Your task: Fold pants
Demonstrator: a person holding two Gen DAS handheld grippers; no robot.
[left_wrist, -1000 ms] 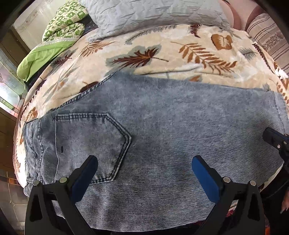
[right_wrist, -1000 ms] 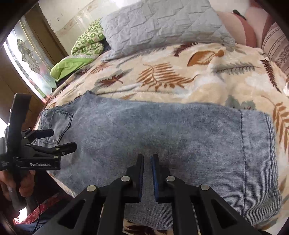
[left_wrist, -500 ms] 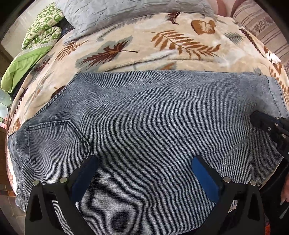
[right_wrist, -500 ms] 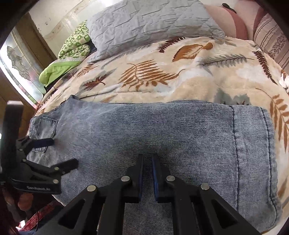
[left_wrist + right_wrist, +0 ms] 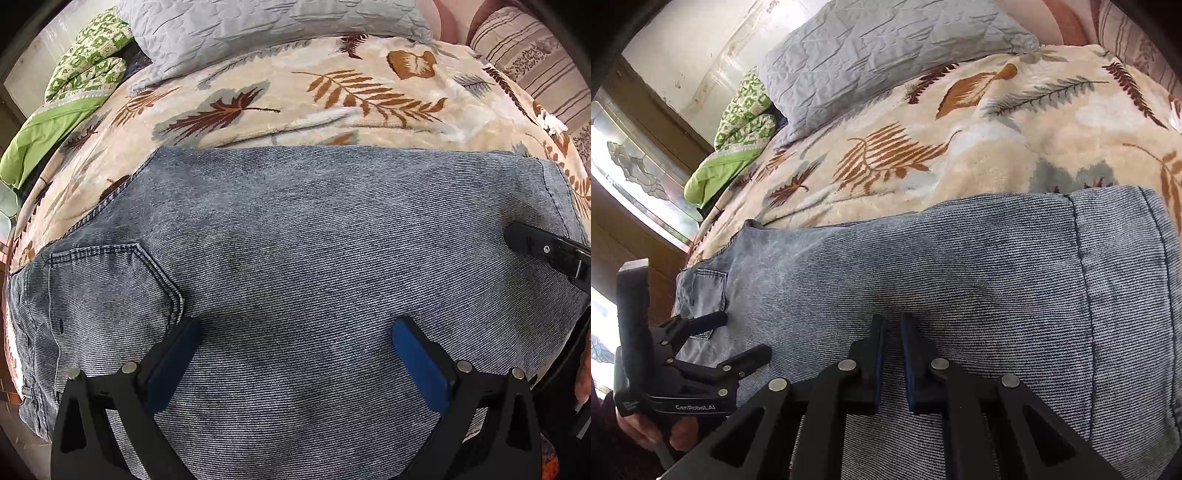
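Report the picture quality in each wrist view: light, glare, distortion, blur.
Left wrist view: even daylight, sharp weave on the jeans, fisheye bending the blanket into a dome, dark corners. Right wrist view: window at left blown out with glare, wall washed pale, jeans in softer shade, edges curved, no obvious motion blur.

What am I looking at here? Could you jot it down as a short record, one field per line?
Place: a bed with a leaf-print blanket
Garment: grey-blue jeans, lying flat across the blanket, back pocket facing up
Left claw: left claw, open wide, over the jeans beside the pocket, gripping nothing
Right claw: right claw, shut, pointing down at the jeans; whether it pinches cloth cannot be told
Bedding behind: grey quilted pillow, green patterned quilt
Fold state: no further fold begun
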